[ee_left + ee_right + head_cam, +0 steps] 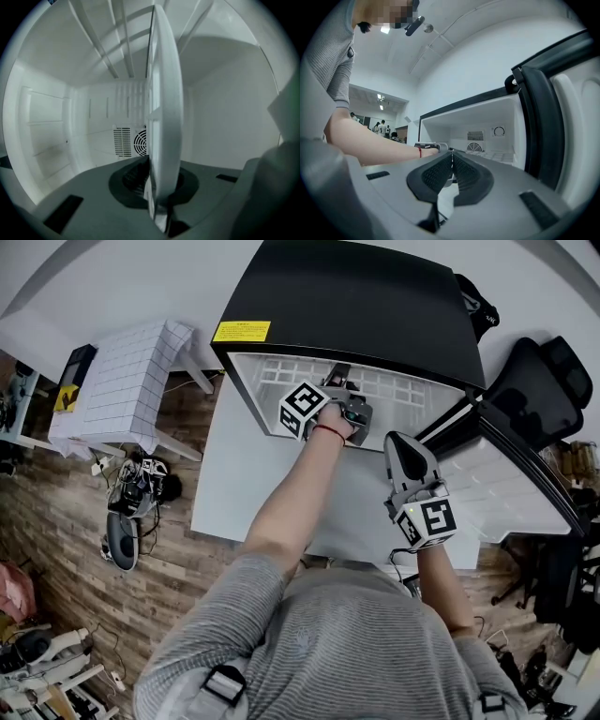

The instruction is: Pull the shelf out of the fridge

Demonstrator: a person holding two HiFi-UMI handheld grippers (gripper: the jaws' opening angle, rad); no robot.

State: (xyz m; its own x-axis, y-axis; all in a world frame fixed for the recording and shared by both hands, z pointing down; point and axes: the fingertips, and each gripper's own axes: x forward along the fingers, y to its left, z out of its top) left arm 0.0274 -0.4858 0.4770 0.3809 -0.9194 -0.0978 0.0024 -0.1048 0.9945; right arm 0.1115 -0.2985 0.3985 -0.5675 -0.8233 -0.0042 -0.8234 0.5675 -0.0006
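My left gripper (157,187) is clamped on the white grid shelf (164,117) inside the black fridge (356,306); my right gripper (451,161) is shut and empty, just outside it.

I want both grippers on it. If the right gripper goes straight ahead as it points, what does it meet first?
The shut right gripper would probably meet the shelf at its front edge, right of the left gripper; depth is unclear.

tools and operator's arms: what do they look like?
Grey plastic shells on left tool and right tool, black ribbed pads, each with a white cube of black square markers. Grey striped short-sleeved shirt; red band on left wrist.
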